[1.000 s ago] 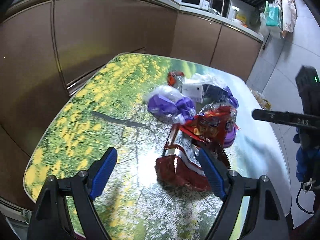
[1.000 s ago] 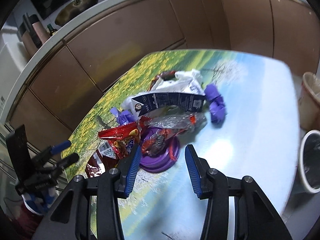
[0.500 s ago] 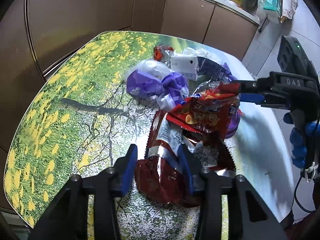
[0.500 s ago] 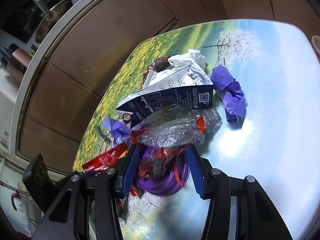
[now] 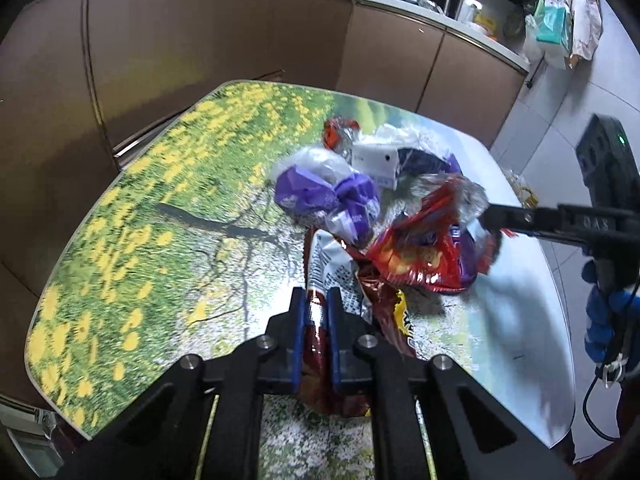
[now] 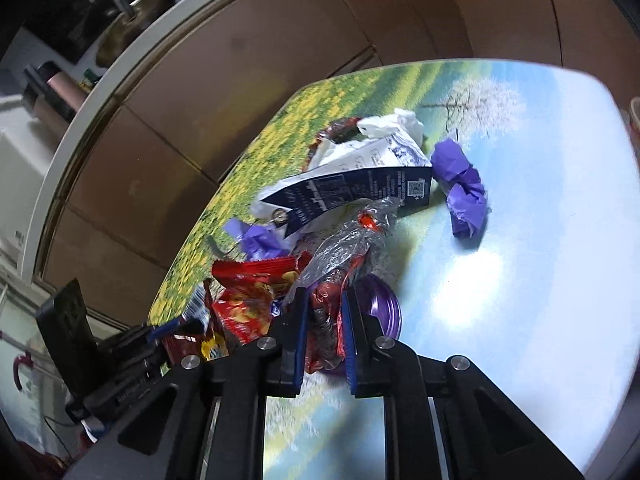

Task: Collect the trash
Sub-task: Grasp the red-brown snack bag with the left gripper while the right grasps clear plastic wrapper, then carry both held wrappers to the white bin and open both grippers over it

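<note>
A pile of trash lies on the flower-print table (image 5: 160, 208). My left gripper (image 5: 317, 304) is shut on a dark red snack bag (image 5: 320, 344) at the pile's near edge. My right gripper (image 6: 325, 298) is shut on a red and clear crinkled wrapper (image 6: 326, 320) that lies over a purple lid (image 6: 382, 304). That wrapper also shows in the left wrist view (image 5: 428, 248), lifted by the right gripper (image 5: 490, 216). A red chip bag (image 6: 252, 292), a dark blue carton (image 6: 360, 192) and purple wrappers (image 5: 324, 196) lie in the pile.
Brown kitchen cabinets (image 5: 200, 60) run close behind the table. A crumpled purple wrapper (image 6: 464, 196) lies apart on the blue part of the table. A white box (image 5: 376, 162) and white tissue (image 6: 394, 124) sit at the pile's far side. A bin rim (image 6: 634, 116) shows at the right edge.
Both grippers have closed: the left on the dark red snack bag, the right on the red and clear wrapper. The right one has raised its wrapper a little.
</note>
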